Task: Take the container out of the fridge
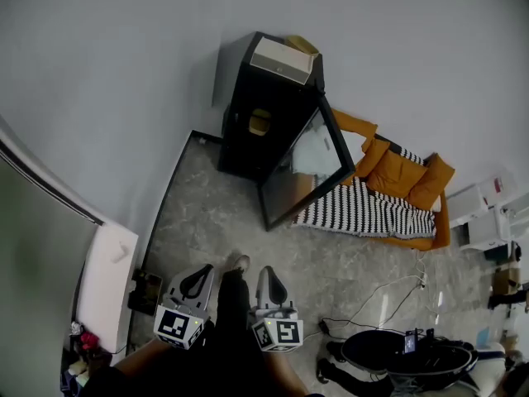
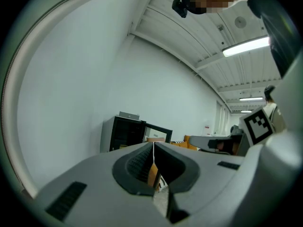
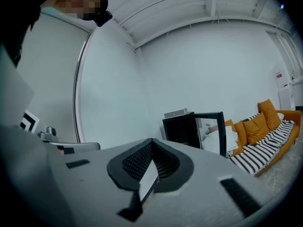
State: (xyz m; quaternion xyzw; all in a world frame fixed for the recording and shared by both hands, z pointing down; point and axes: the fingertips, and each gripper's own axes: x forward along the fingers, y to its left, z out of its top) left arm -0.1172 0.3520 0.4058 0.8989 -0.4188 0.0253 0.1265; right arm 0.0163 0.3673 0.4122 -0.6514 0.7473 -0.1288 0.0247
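A small black fridge [image 1: 264,106] stands against the far wall with its glass door [image 1: 310,172] swung open to the right. Inside it, a yellowish container [image 1: 259,122] shows on a shelf. Both grippers are held low near the person's legs, far from the fridge. The left gripper [image 1: 198,275] and the right gripper [image 1: 269,275] are shut with nothing in them. In the left gripper view the left gripper [image 2: 153,144] points toward the fridge [image 2: 122,132]. The right gripper [image 3: 151,141] also faces the fridge [image 3: 182,129] and its open door [image 3: 213,129].
A beige box [image 1: 283,59] lies on top of the fridge. An orange sofa with a striped cover [image 1: 372,209] stands right of the door. Cables [image 1: 388,292] and a black round base [image 1: 397,350] lie on the floor at right. A white panel [image 1: 103,279] leans at left.
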